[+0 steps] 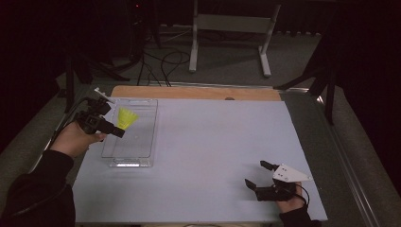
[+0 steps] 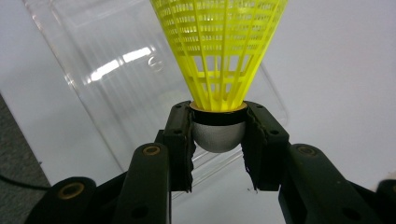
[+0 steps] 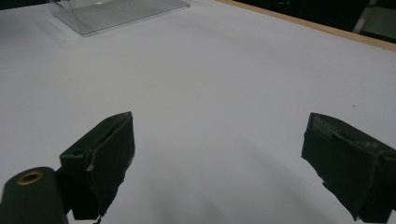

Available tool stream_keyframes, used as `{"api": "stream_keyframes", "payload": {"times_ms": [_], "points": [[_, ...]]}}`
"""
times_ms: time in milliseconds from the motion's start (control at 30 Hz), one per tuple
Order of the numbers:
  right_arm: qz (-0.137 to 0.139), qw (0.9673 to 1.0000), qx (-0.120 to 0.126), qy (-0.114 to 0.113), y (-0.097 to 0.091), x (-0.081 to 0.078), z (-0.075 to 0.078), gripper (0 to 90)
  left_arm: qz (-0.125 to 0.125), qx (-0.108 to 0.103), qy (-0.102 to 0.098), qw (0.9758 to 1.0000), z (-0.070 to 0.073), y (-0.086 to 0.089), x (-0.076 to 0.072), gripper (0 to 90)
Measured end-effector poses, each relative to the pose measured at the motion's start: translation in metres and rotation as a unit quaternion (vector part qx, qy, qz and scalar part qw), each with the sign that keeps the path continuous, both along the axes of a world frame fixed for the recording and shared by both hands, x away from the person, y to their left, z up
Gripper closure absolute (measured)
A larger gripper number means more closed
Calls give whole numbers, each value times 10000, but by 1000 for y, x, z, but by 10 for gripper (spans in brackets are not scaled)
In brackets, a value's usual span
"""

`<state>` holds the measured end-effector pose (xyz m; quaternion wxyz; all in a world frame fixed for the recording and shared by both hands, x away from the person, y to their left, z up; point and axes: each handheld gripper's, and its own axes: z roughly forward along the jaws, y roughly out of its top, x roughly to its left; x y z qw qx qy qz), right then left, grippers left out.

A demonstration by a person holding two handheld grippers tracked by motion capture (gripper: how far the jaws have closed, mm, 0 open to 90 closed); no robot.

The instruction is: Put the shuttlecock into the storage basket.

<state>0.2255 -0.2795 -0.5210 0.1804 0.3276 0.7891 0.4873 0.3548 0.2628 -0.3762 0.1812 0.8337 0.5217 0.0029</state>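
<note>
- We hold a yellow shuttlecock (image 2: 219, 51) in the left gripper (image 2: 218, 140), its two black jaws closed on either side of the rounded grey-white cork base, just under the dark band where the skirt begins.
- From the high view, the shuttlecock (image 1: 126, 117) sits over the left part of a clear plastic tray (image 1: 142, 142), skirt pointing away from the left gripper (image 1: 115, 131) and toward the tray's middle. We cannot tell from these pictures whether it touches the tray floor or hangs just above it.
- The tray lies at the left of the pale table (image 1: 213, 142); in the left gripper view its transparent wall (image 2: 93, 70) runs behind and beneath the skirt.
- The right gripper (image 1: 259, 177) rests near the front right of the table, well apart from the tray. Its jaws stand wide apart with nothing between them, and in the right gripper view we see bare table between the pads (image 3: 109, 163).
- We judge the shuttlecock to be very light, so even a small knock would shift it.
- The lattice skirt looks thin and springy; we expect it to bend or crease if pinched, so we would leave it alone.
- The cork base is the firm part and the right place to hold, as now. It is rounded, though, so we judge it could slip out of the pads if the grip slackens or sits too near the tip.
- The tray is smooth and clear, and we expect a dropped shuttlecock to roll on its base.
</note>
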Motion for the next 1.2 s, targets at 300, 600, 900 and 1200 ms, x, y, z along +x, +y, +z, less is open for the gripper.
{"api": "stream_keyframes", "payload": {"times_ms": [300,600,900,1200], "points": [[11,10000,-9,9,0,0,0,98,204,62,26,9998,-12,15,-7,657],[7,10000,-3,2,1,-1,0,98,79,71,89,9999,-26,22,-11,656],[9,10000,1,1,0,-1,1,98,-17,317,203,9993,-40,23,-12,656],[13,10000,-8,11,0,0,0,98,-156,470,308,9983,-51,23,-11,655]]}}
